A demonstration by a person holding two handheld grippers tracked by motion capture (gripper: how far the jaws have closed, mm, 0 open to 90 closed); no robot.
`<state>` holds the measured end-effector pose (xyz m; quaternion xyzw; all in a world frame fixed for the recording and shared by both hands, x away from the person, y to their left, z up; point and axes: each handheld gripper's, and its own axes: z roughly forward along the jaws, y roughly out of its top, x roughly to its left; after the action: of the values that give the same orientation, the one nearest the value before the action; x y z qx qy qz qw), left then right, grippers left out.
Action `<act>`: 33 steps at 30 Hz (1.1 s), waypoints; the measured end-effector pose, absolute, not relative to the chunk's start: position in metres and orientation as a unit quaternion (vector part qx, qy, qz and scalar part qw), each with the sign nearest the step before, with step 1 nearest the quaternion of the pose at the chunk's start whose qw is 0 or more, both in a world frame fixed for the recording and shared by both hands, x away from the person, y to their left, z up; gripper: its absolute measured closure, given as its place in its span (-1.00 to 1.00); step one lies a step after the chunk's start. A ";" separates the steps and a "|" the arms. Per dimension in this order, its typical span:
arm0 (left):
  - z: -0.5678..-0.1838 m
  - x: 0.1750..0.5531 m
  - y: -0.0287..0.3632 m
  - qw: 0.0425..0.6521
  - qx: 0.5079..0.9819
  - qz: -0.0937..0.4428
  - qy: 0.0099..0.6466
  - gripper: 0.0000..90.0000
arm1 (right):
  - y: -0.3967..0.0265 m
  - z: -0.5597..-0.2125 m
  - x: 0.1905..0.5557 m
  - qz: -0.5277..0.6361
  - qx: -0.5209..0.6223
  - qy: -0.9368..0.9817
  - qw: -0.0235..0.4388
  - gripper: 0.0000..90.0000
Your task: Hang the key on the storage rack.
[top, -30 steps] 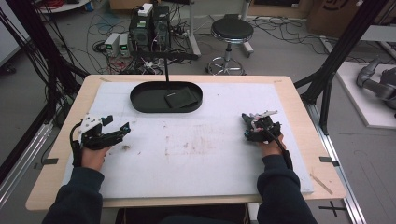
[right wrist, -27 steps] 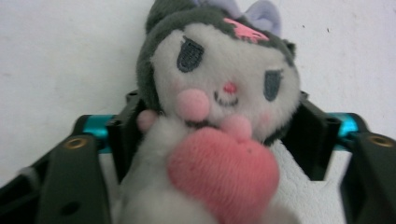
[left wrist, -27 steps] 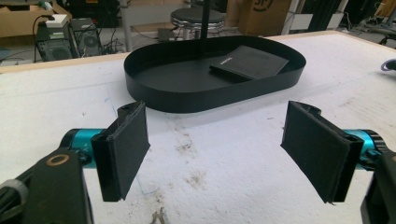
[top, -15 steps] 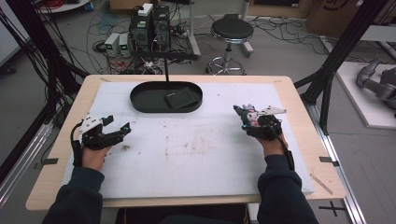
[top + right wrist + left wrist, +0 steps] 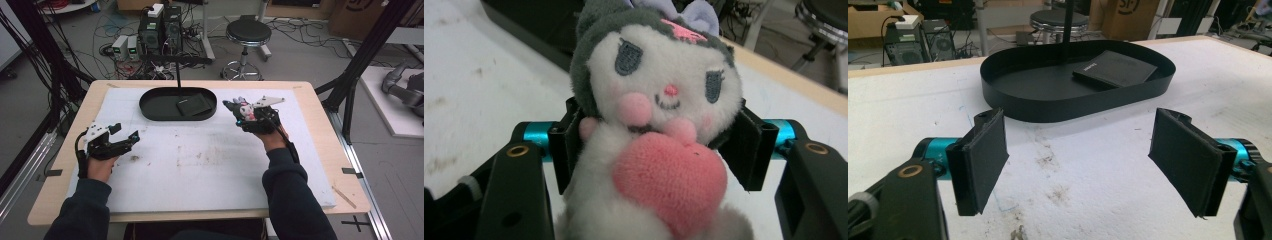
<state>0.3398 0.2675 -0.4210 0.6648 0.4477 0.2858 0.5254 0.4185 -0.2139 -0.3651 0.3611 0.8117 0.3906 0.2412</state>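
While the left gripper (image 5: pixel 125 141) rests at 9 o'clock on the tabletop (image 5: pixel 210 170), fingers (image 5: pixel 979 167) spread wide and empty, likely idle | right gripper (image 5: pixel 240 114) at 1 o'clock, fingers clamped on plush toy's (image 5: pixel 659 125) body, raised, probably carrying it toward the black tray (image 5: pixel 150 111) at 12 | toy: white face, grey hood, lilac bow, pink heart.

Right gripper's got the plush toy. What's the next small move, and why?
Probably carry it a little further left, over the black tray. The right gripper is shut on the plush toy just beside the tray's right end, and the tray has bare floor beside the black pad.
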 end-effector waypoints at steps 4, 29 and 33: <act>-0.421 0.340 0.268 0.526 0.665 0.285 0.447 -0.49 | -0.200 -0.354 0.434 0.393 0.351 0.815 0.244 -0.20; -0.421 0.341 0.270 0.531 0.660 0.283 0.450 -0.49 | -0.132 -0.318 0.502 0.369 0.347 0.809 0.300 -0.20; -0.422 0.341 0.270 0.530 0.661 0.283 0.449 -0.49 | -0.131 -0.318 0.508 0.374 0.356 0.800 0.308 -0.20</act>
<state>0.3412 0.2703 -0.4215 0.6611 0.4495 0.2826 0.5302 0.5081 -0.1313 -0.3185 0.3556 0.7995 0.3736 0.3078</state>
